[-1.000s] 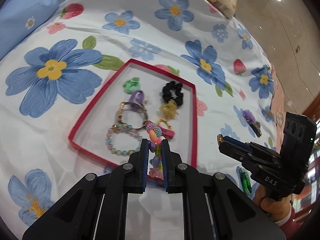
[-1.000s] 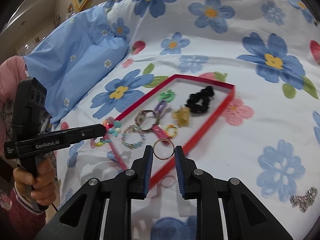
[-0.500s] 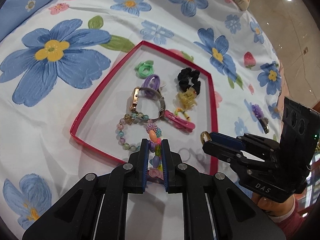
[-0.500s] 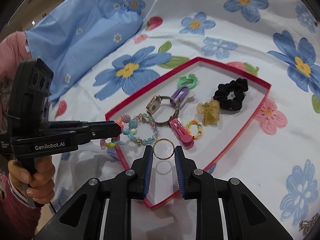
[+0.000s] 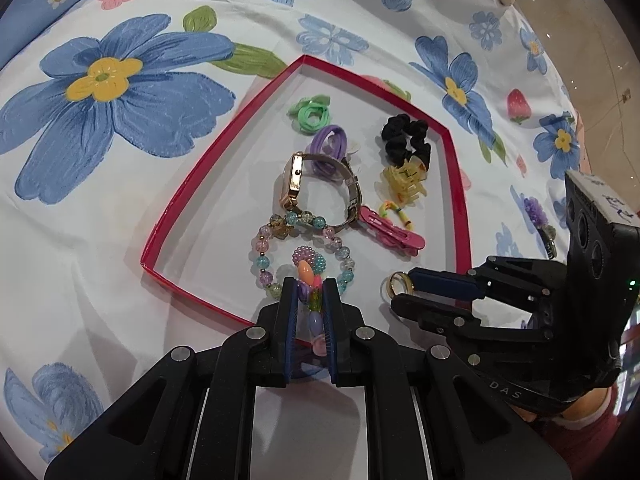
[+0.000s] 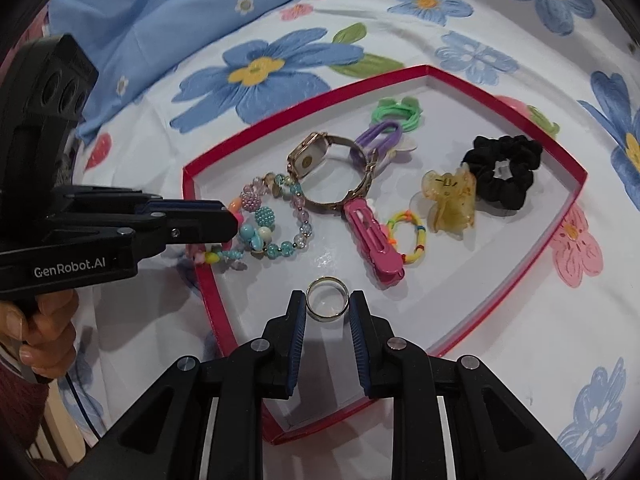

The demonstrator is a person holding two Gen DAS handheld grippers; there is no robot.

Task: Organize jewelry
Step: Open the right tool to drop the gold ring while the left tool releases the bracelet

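Observation:
A red-rimmed white tray lies on the flowered bedsheet. It holds a gold watch, a pastel bead bracelet, a pink clip, a yellow claw clip, a black scrunchie and small hair ties. My left gripper is shut on a colourful chunky-bead bracelet at the tray's near-left rim, its beads hanging over the pastel bracelet. My right gripper is shut on a gold ring, held over the tray's bare white floor near the pink clip.
A blue pillow lies beyond the tray on the left. A purple flower clip rests on the sheet to the right of the tray. The bed's edge and shiny floor are at far right. A hand holds the left gripper's handle.
Both grippers have come lower and closer to the tray. The right one carried the ring from outside the near rim to over the tray's floor. Both grips are unchanged.

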